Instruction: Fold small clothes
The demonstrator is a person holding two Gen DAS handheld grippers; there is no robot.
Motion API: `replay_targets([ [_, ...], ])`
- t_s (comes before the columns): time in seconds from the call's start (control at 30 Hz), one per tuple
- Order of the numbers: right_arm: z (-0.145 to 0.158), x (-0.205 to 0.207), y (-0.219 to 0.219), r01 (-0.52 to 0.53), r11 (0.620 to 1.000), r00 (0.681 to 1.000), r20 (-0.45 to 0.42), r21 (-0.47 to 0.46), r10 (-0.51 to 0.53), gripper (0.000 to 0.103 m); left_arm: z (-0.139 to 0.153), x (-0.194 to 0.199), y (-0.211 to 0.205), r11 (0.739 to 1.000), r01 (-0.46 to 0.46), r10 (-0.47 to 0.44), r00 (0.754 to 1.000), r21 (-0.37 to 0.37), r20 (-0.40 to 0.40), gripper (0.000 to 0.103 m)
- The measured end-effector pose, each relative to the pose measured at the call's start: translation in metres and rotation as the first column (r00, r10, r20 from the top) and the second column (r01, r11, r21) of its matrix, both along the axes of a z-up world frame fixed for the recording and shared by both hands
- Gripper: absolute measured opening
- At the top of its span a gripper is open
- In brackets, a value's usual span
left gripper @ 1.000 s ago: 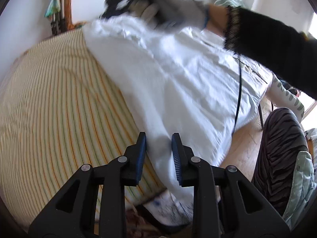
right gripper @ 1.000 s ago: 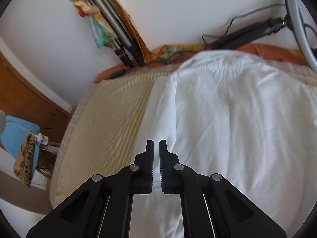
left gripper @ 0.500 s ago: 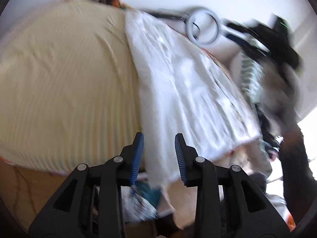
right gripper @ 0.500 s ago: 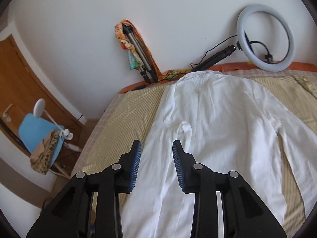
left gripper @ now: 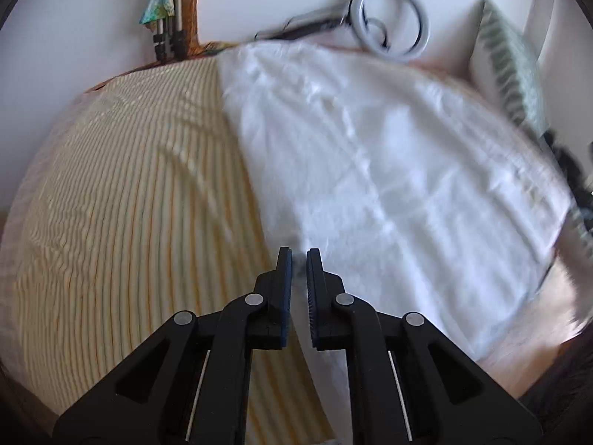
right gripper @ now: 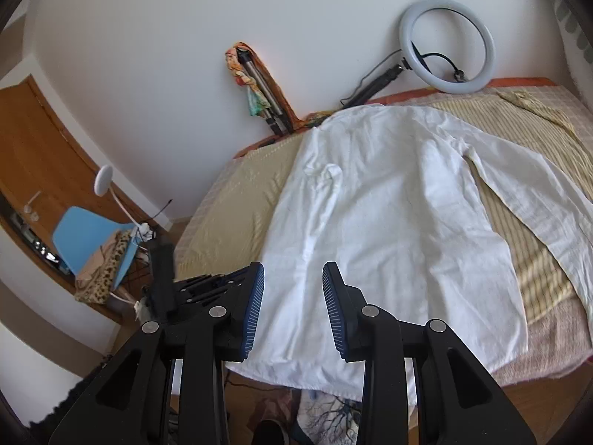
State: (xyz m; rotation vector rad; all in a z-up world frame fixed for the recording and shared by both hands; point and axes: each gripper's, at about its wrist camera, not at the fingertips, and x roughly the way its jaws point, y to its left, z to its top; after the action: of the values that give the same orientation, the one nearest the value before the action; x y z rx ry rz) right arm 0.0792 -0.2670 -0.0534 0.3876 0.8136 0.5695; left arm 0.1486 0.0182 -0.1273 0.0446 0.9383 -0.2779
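My left gripper (left gripper: 298,256) was closing at the shirt's (right gripper: 374,200) nine-o'clock edge. My right gripper (right gripper: 292,278), released, had pulled back; next fold could start.

Both wrist views angle down, sharing the white shirt (left gripper: 389,170) (right gripper: 378,215).

Motion blur smears the white shirt (left gripper: 389,170) in the left wrist view, hiding its seams. Its far sleeve runs past the right wrist picture's edge, and the right claw (right gripper: 293,304) covers its hem.
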Motion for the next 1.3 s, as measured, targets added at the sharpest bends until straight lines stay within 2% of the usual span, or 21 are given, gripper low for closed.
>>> replay_targets([
  [0.1,-0.003,-0.007,-0.017,0.021,1.000,1.000,0.001,-0.007,-0.021,0.032,-0.008,-0.010,0.005,1.000,-0.006,0.006,1.000,0.000,0.025,0.006],
  [0.2,-0.002,-0.010,-0.041,0.060,0.998,0.998,-0.002,-0.019,-0.060,0.032,-0.007,-0.014,0.010,1.000,-0.016,0.016,1.000,0.013,0.016,0.006],
  [0.27,-0.003,-0.008,-0.062,0.088,0.996,0.996,-0.015,-0.016,-0.088,0.033,0.003,-0.021,0.014,0.999,-0.046,0.047,0.998,-0.013,0.037,0.006],
  [0.37,-0.007,-0.004,-0.093,0.144,0.989,0.989,-0.021,-0.022,-0.145,0.041,0.026,-0.032,0.011,0.994,-0.052,0.057,0.997,-0.091,0.057,0.007],
  [0.47,-0.015,0.003,-0.126,0.208,0.978,0.977,-0.032,-0.034,-0.209,0.043,0.040,-0.042,-0.007,0.996,-0.002,0.011,0.996,-0.090,0.094,0.013],
  [0.63,-0.039,0.013,-0.188,0.328,0.943,0.941,-0.075,-0.049,-0.331,0.043,0.031,-0.055,-0.048,0.993,0.103,-0.099,0.992,-0.050,0.075,0.013],
  [0.73,-0.055,0.016,-0.228,0.407,0.910,0.905,-0.101,-0.080,-0.413,0.044,0.022,-0.062,-0.065,0.988,0.152,-0.150,0.987,-0.028,0.061,0.013],
  [0.8,-0.065,0.014,-0.255,0.458,0.885,0.878,-0.116,-0.087,-0.465,0.049,0.020,-0.064,-0.071,0.986,0.167,-0.165,0.985,-0.028,0.054,0.013],
  [0.9,-0.084,0.014,-0.293,0.528,0.844,0.831,-0.152,-0.090,-0.536,0.050,0.019,-0.064,-0.078,0.984,0.177,-0.175,0.984,-0.036,0.046,0.013],
  [1.0,-0.104,0.016,-0.321,0.566,0.819,0.796,-0.194,-0.094,-0.573,0.050,0.022,-0.063,-0.084,0.982,0.180,-0.177,0.983,-0.051,0.044,0.013],
  [1.17,-0.129,0.017,-0.336,0.568,0.812,0.781,-0.221,-0.134,-0.584,0.050,0.028,-0.065,-0.100,0.978,0.203,-0.200,0.978,-0.048,0.053,0.013],
  [1.3,-0.139,0.015,-0.335,0.548,0.823,0.790,-0.232,-0.146,-0.567,0.050,0.031,-0.066,-0.111,0.973,0.224,-0.222,0.974,-0.047,0.050,0.013],
])
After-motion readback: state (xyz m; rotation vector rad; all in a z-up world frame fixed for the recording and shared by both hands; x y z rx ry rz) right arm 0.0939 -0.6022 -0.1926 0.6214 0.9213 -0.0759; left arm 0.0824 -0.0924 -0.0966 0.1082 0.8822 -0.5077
